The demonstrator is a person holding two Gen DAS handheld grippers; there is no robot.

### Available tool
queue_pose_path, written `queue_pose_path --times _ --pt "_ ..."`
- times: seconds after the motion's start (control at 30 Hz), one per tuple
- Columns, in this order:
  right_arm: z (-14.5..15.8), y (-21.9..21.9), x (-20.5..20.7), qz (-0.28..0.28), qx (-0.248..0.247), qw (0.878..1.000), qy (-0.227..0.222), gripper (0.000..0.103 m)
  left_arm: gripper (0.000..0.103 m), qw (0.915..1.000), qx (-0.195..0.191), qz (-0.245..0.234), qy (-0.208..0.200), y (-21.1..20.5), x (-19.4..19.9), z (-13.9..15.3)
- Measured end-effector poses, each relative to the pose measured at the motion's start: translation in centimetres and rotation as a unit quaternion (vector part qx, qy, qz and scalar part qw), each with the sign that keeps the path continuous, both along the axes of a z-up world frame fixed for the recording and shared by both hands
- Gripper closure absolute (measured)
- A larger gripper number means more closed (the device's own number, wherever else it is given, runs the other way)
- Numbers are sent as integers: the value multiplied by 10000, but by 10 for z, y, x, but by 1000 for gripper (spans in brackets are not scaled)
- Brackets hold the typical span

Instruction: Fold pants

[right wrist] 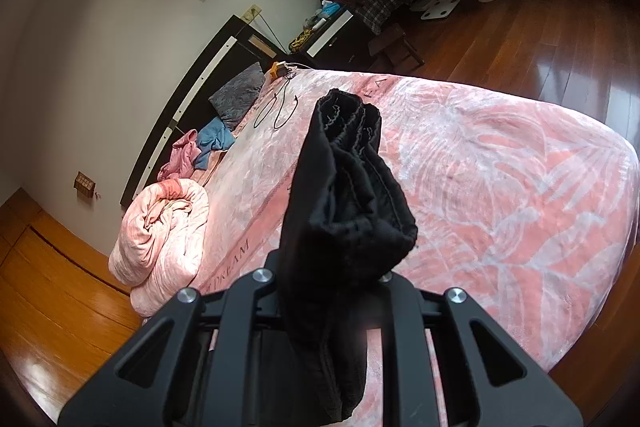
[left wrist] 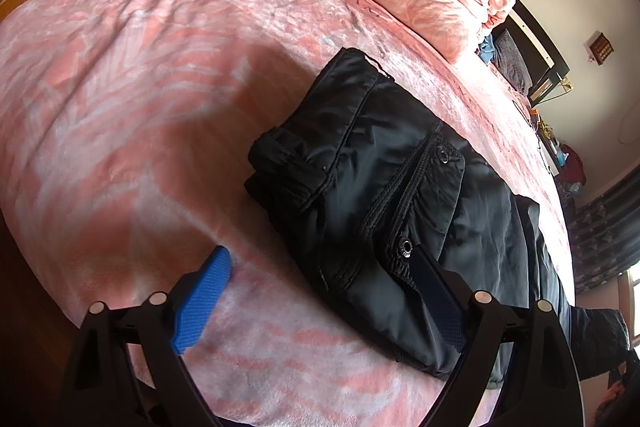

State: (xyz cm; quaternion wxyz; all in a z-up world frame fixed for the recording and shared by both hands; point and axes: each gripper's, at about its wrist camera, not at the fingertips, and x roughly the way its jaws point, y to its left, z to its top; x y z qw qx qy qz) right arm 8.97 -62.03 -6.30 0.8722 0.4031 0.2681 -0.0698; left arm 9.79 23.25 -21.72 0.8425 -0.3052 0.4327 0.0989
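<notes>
Black pants [left wrist: 384,187] lie partly folded on the pink bedspread [left wrist: 140,87], waist and a snap pocket facing up. My left gripper [left wrist: 320,287] is open just above them: its blue left pad [left wrist: 204,303] is over the bedspread, its right pad [left wrist: 436,299] over the pants near the pocket snap. In the right wrist view my right gripper [right wrist: 332,275] is shut on the bunched hem end of the pants [right wrist: 352,187], held up above the bed; its pads are hidden by the cloth.
A rolled pink duvet [right wrist: 160,239] lies along the bed's far side by the dark headboard [right wrist: 192,83]. A grey cushion [right wrist: 238,95], blue and pink clothes [right wrist: 200,147] and a black cable [right wrist: 280,107] lie near it. Wooden floor [right wrist: 520,39] surrounds the bed.
</notes>
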Motion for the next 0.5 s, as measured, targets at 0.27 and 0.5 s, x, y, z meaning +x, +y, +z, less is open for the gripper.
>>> queue_pose_path --times 0.27,0.5 --pt "17 23 3 98 -293 9995 -8 88 12 10000 -50 0 -33 2 -1 -1" --pt "35 47 5 208 -568 9982 -30 88 12 9999 -107 9 -70 4 -4 -2"
